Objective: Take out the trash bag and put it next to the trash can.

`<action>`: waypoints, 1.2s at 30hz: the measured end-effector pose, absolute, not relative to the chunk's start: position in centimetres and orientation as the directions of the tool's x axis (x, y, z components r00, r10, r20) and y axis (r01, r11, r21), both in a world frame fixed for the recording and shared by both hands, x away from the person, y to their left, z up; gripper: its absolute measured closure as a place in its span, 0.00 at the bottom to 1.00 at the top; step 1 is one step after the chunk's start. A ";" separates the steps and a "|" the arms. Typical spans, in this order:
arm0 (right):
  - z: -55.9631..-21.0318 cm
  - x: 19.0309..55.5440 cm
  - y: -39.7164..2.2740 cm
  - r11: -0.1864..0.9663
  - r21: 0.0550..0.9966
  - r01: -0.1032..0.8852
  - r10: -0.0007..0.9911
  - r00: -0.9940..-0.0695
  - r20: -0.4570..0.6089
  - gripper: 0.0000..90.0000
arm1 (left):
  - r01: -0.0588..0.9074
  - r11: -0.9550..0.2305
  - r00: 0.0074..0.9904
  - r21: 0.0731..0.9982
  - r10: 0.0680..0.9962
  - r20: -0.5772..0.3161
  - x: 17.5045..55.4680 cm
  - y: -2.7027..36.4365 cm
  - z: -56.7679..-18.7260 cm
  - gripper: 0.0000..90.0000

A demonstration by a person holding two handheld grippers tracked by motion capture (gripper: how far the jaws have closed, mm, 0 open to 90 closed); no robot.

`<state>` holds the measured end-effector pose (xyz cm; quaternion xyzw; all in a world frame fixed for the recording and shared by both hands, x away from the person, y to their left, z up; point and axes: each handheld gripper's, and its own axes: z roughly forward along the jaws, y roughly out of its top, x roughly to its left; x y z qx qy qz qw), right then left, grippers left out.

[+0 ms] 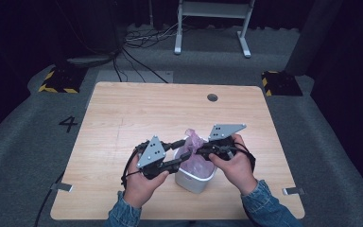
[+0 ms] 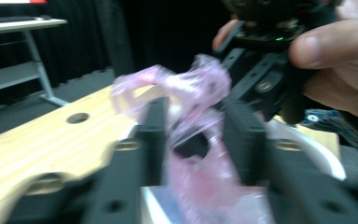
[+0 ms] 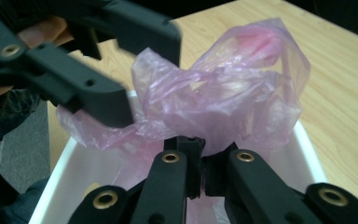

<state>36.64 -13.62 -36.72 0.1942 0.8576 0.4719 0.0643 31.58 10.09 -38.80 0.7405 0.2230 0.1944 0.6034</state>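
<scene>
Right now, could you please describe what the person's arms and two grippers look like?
Both grippers, left and right, are black with brass-coloured rivets and two flat jaws. Each carries a grey three-cornered plate with small holes; black cables trail off. The sleeves are blue denim.

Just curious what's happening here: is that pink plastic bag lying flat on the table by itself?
No, the pink bag sits bunched up inside the white bin.

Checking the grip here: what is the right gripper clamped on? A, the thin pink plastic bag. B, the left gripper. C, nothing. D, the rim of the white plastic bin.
A: the right gripper pinches a fold of the thin pink plastic bag.
</scene>
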 end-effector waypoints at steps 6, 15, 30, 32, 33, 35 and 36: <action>-36.5 36.6 -14.1 0.458 0.847 0.268 0.393 -0.916 0.077 0.98 | 0.117 -0.168 0.805 0.979 0.594 0.006 31.4 12.2 -39.7 0.28; -35.9 36.7 -14.5 0.410 0.878 0.248 0.402 -0.913 0.070 0.98 | 0.179 -0.197 0.824 0.964 0.566 -0.037 31.2 12.3 -40.6 0.25; -32.3 36.0 -16.1 0.326 0.931 0.164 0.418 -0.908 0.014 0.97 | 0.161 -0.176 0.801 0.971 0.599 -0.024 30.9 13.3 -39.8 0.28; -31.7 36.0 -16.5 0.309 0.938 0.155 0.421 -0.907 0.012 0.97 | 0.157 -0.178 0.795 0.971 0.606 -0.018 30.8 13.7 -39.5 0.28; -31.4 36.0 -16.7 0.301 0.942 0.149 0.423 -0.906 0.008 0.97 | 0.157 -0.177 0.791 0.972 0.611 -0.016 30.7 13.9 -39.5 0.27; -30.9 35.9 -17.0 0.290 0.947 0.136 0.426 -0.905 -0.001 0.97 | 0.161 -0.172 0.783 0.972 0.622 -0.020 30.6 14.4 -39.5 0.28; -30.6 35.9 -17.1 0.284 0.951 0.127 0.426 -0.905 -0.006 0.97 | 0.163 -0.176 0.778 0.971 0.628 -0.017 30.5 14.7 -39.5 0.28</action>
